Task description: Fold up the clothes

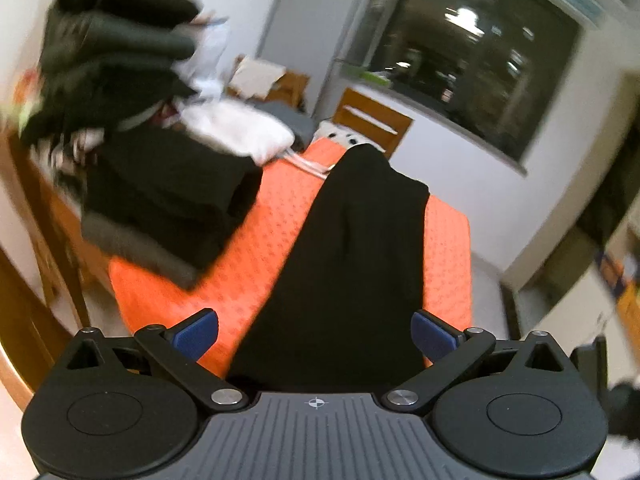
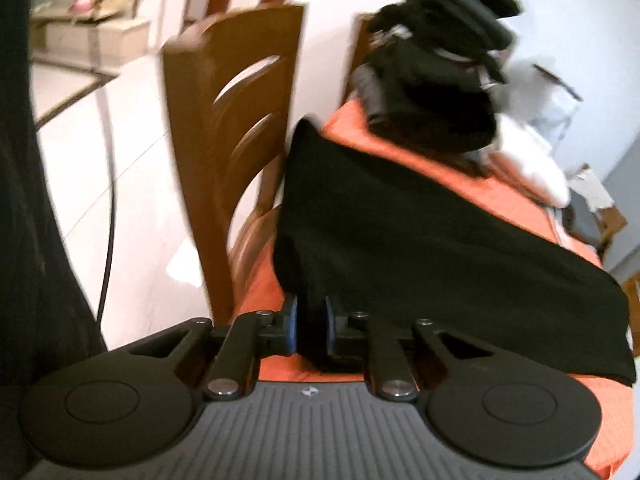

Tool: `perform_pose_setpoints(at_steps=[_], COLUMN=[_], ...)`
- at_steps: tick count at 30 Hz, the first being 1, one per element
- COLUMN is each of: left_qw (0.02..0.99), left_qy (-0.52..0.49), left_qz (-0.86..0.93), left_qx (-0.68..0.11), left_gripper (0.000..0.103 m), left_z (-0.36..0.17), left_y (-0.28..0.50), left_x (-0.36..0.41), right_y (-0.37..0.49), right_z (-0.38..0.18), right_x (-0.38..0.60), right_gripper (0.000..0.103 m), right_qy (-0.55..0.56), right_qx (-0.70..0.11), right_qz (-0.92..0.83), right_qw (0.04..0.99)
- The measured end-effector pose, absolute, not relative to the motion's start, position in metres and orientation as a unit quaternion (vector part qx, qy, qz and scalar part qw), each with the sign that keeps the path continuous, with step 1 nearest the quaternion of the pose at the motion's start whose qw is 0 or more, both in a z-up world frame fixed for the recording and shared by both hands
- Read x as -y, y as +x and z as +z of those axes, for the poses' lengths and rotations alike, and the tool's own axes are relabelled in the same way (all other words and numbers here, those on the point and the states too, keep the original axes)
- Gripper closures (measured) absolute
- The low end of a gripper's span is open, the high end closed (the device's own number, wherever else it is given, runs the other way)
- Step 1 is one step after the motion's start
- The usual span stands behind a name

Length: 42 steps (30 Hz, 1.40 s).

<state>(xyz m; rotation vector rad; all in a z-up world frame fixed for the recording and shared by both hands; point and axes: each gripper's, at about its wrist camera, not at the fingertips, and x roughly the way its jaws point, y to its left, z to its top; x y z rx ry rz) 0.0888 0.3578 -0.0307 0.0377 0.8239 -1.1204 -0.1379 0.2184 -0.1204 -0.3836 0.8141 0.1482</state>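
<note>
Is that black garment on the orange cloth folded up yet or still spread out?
Spread out. The black garment lies long and flat across the orange cloth, unlike the folded pile beside it.

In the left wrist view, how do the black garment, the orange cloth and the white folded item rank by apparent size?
1. orange cloth, partly covered
2. black garment; near the camera, so its place against the cloth is unsure
3. white folded item, clearly smallest, though farther away
</note>
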Motion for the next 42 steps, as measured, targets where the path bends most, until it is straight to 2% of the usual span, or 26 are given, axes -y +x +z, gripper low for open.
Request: perform_pose_setpoints(at_steps=[7,14,22,30,32,33,34,35,37,39,42], left_qw=[0.728,0.683,0.67,0.69,0.694,0.701,0.708,0.714,0.735,0.767,0.802], left_qy=[-0.131,-0.263,-0.353,-0.371,-0.374,-0.373,-0.371,-0.378,-0.384,-0.373,-0.352], left_qz=[-0.455,-0.36,-0.246,-0.167,-0.162,-0.154,-0.147,-0.138,-0.128,-0.127,-0.126], left_qx=[-0.496,-0.579,-0.604,-0.599,-0.594,-0.588,-0.583,-0.573,-0.544,-0.507,-0.465], left_gripper=[0.001,0.001,0.001,0.004,0.011,0.028,0.059,0.063,0.081,0.089,0.09], left_z=[-0.047,-0.091,-0.136,-0.164,-0.168,-0.17,-0.171,-0.17,-0.163,-0.147,-0.118], left_y=[0.09,0.079,0.076,0.084,0.087,0.089,0.092,0.091,0.089,0.087,0.085], left_x=[-0.322,-0.312,-0.306,-0.305,-0.301,-0.3,-0.299,-0.3,-0.3,-0.296,-0.278], right_y=[-0.123,-0.106,-0.108,-0.119,-0.121,-0.122,-0.123,-0.124,-0.125,-0.125,-0.123], right_z=[-0.074,-0.05,-0.037,-0.031,-0.029,-0.027,-0.026,-0.025,-0.024,-0.022,-0.018], right_x=[-0.194,-0.167,-0.155,-0.146,-0.142,-0.14,-0.137,-0.135,-0.128,-0.119,-0.099], right_gripper=[0.087,0.087,0.087,0.088,0.088,0.088,0.088,0.088,0.088,0.088,0.088], right_qy=[-0.147,-0.131,-0.114,-0.091,-0.082,-0.079,-0.075,-0.071,-0.061,-0.046,-0.009], right_qx=[-0.382,-0.381,-0.374,-0.359,-0.354,-0.352,-0.35,-0.348,-0.347,-0.346,-0.338], right_qz=[0.03,0.012,0.023,0.032,0.033,0.034,0.035,0.036,0.044,0.055,0.076], right_qw=[0.912,0.915,0.92,0.928,0.931,0.932,0.933,0.934,0.935,0.935,0.938])
